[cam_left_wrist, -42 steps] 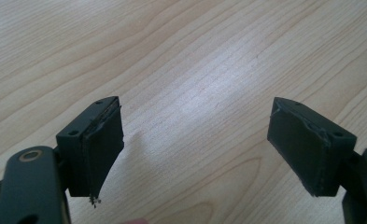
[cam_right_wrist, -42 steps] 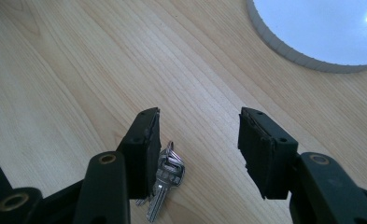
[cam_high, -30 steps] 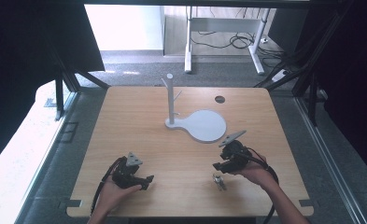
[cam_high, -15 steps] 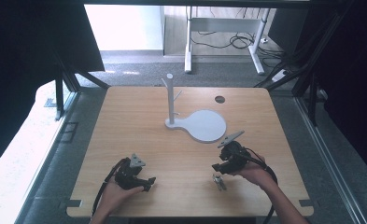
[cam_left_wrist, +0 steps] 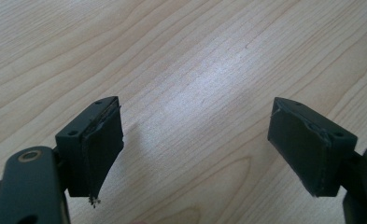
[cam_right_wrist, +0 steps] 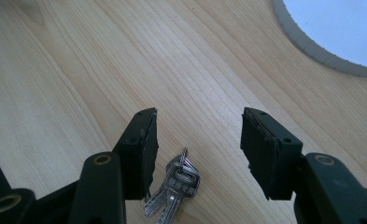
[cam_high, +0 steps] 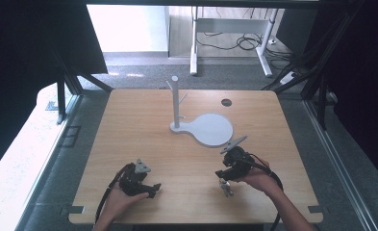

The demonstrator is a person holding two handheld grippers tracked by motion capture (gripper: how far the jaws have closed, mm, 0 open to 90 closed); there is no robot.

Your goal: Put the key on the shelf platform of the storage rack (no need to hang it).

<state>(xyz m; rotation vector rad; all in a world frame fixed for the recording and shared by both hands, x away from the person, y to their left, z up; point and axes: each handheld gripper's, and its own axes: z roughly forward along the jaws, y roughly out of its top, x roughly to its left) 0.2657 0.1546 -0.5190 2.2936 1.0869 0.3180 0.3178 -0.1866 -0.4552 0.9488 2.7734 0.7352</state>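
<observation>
Pale wooden desk [cam_high: 129, 125] carries everything. Nearest, left tongs [cam_left_wrist: 195, 149] stand released over bare wood. Right tongs [cam_right_wrist: 197, 149] are likewise released, jaws apart, straddling without touching a small bunch of silver metal keys [cam_right_wrist: 174, 186] lying flat. Farther off stands a white round-based stand with upright post [cam_high: 210, 129].
</observation>
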